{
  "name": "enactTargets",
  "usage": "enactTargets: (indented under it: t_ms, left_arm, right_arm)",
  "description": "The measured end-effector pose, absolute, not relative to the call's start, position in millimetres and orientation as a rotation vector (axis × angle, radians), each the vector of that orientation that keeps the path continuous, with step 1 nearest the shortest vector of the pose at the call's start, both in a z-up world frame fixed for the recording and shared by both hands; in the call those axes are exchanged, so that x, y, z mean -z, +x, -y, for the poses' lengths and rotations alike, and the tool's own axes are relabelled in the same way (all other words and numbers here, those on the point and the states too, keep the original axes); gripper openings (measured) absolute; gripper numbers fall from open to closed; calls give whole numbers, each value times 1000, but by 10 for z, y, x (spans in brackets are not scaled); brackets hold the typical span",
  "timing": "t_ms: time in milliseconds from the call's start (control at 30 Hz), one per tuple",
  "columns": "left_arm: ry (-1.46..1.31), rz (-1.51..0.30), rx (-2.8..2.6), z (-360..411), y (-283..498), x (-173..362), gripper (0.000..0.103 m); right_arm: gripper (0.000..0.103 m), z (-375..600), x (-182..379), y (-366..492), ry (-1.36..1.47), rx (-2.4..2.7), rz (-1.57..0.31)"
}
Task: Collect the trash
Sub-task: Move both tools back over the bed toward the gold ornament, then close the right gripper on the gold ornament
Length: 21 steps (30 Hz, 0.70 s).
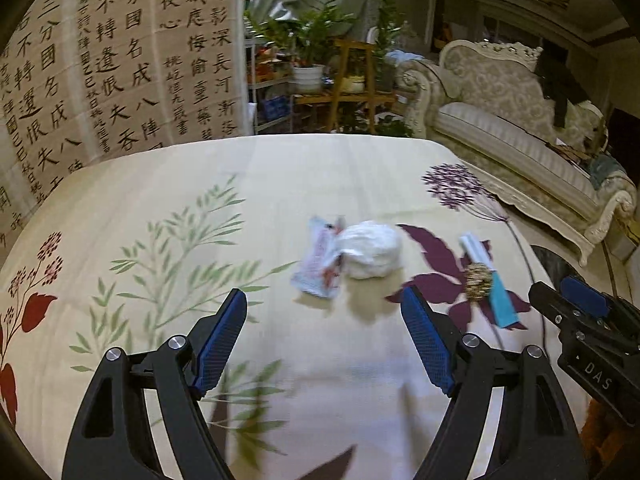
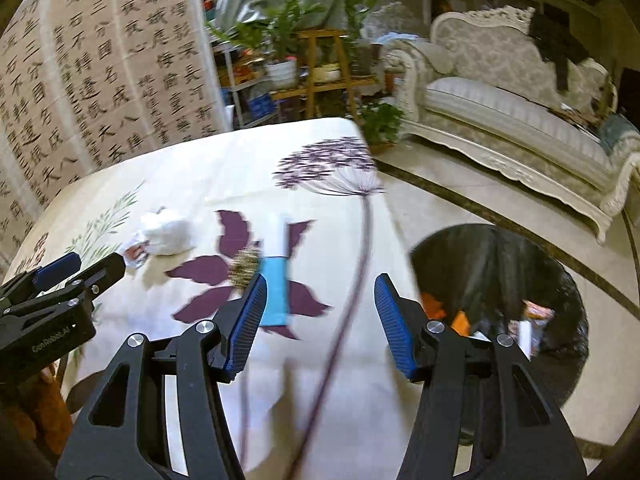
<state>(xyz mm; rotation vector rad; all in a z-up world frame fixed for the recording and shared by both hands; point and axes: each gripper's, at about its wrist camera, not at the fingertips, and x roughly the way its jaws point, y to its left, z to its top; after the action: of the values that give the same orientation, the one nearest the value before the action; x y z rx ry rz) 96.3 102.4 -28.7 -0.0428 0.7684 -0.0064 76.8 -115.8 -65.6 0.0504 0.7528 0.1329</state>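
On a floral tablecloth (image 1: pixel 200 184) lie a crumpled white tissue ball (image 1: pixel 372 250), a pale printed wrapper (image 1: pixel 320 260) against its left side, a speckled brown ball (image 1: pixel 478 281) and a white-and-teal wrapper strip (image 1: pixel 490 280). My left gripper (image 1: pixel 324 294) hovers open just short of the tissue and wrapper, nothing between its fingers. The right gripper (image 2: pixel 320 280) is open and empty, over the cloth beside the teal strip (image 2: pixel 276 276) and brown ball (image 2: pixel 245 266). The tissue (image 2: pixel 170 236) lies further left in that view.
A black trash bag (image 2: pixel 492 280) with orange and printed litter inside sits on the floor right of the table (image 2: pixel 224 160). Beyond are an ornate sofa (image 2: pixel 500 120), potted plants on a wooden stand (image 2: pixel 320 60) and a calligraphy screen (image 1: pixel 100 60).
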Motion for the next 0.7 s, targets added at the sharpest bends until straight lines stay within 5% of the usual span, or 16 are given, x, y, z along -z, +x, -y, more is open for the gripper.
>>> enactTargets:
  t_ms: [400, 667, 700]
  left_arm:
    - [-91, -777, -39, -1443, 963, 342, 77]
    - [-97, -782, -8, -1423, 993, 341, 77]
    - [-99, -782, -5, -1414, 1000, 343, 77]
  right_arm:
    - [33, 674, 716, 1031, -22, -193, -799]
    - [29, 599, 791, 1092, -36, -188, -838]
    - [21, 597, 794, 1096, -37, -190, -840]
